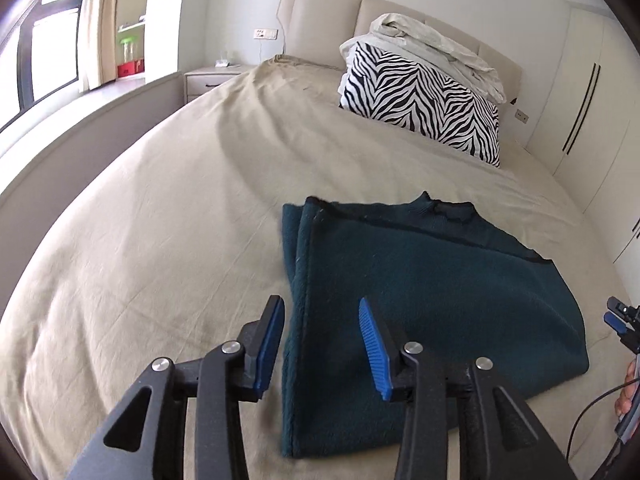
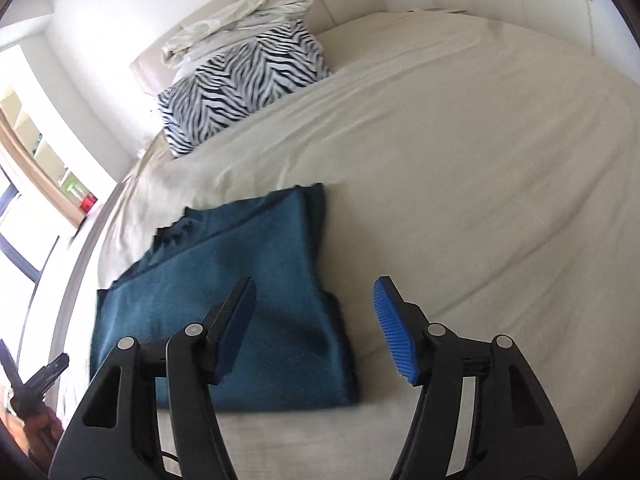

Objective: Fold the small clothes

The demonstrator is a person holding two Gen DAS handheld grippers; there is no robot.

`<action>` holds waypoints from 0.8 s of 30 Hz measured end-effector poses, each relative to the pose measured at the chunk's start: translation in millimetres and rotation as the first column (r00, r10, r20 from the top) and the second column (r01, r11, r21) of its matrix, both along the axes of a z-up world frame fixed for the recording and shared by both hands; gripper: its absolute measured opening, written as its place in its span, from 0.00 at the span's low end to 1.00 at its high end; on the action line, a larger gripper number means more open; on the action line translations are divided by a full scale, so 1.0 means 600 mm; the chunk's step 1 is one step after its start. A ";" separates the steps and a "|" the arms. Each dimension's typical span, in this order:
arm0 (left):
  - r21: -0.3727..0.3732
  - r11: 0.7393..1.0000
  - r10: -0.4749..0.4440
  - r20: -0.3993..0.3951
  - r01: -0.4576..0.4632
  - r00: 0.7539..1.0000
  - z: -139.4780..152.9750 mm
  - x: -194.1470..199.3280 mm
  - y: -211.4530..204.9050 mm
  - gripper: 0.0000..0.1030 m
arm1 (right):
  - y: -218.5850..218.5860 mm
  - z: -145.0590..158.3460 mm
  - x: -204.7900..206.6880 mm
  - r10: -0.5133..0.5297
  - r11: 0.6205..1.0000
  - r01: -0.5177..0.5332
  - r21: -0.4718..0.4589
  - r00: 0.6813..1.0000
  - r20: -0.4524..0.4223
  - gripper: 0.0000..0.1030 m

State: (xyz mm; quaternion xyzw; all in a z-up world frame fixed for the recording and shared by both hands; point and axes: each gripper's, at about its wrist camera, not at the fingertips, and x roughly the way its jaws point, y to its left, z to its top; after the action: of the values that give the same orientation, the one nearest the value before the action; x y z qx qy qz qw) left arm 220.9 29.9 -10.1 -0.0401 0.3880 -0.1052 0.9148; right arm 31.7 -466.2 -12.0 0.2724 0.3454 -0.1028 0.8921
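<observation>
Hovering over the bed (image 1: 140,208), the left gripper (image 1: 322,344) has its jaws spread wide and empty, the folded teal garment (image 1: 420,292) lying flat just below and ahead of them, its left edge between the pads. The right gripper (image 2: 316,328) gapes equally wide, holding nothing, with the garment's right edge beneath its left jaw. Farther ahead lies a zebra pillow (image 1: 424,100) under crumpled bedding (image 1: 436,50).

No legible text or labels

Both wrist cameras look down close along their fingers, sharing the teal garment (image 1: 420,292) (image 2: 240,280) on the bed (image 1: 140,260) (image 2: 480,160).
</observation>
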 end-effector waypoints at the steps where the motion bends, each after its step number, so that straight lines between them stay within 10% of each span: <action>1: 0.012 1.000 -0.016 0.019 0.016 1.000 0.000 0.020 -0.022 0.41 | 0.017 0.007 0.025 0.056 0.998 -0.056 0.020 0.998 0.011 0.59; 8: 0.214 0.974 -0.079 0.036 0.070 0.996 -0.061 0.151 -0.152 0.42 | 0.163 -0.028 0.239 0.309 0.913 -0.321 0.252 0.947 0.090 0.57; 13: 0.149 0.988 -0.046 -0.006 0.047 0.999 -0.127 0.170 -0.114 0.49 | 0.208 -0.115 0.343 0.356 0.879 -0.357 0.316 0.932 0.063 0.46; 15: 0.077 0.996 -0.044 -0.022 0.046 0.999 -0.127 0.175 -0.093 0.49 | 0.179 -0.137 0.353 0.335 0.870 -0.341 0.356 0.939 0.082 0.16; 17: 0.034 0.998 -0.043 -0.026 0.044 0.999 -0.134 0.176 -0.085 0.50 | 0.136 -0.149 0.348 0.300 0.836 -0.325 0.443 0.945 0.128 0.14; 24: 0.049 0.998 -0.050 0.000 0.050 0.999 -0.138 0.171 -0.094 0.53 | -0.063 -0.150 0.263 -0.072 0.895 0.012 0.446 0.990 0.118 0.14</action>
State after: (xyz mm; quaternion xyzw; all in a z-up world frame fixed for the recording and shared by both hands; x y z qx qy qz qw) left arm 323.4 -26.3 -93.0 -0.0081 0.3909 -0.1185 0.9127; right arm 189.4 -503.8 -101.7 0.4825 0.2942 -0.0223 0.8247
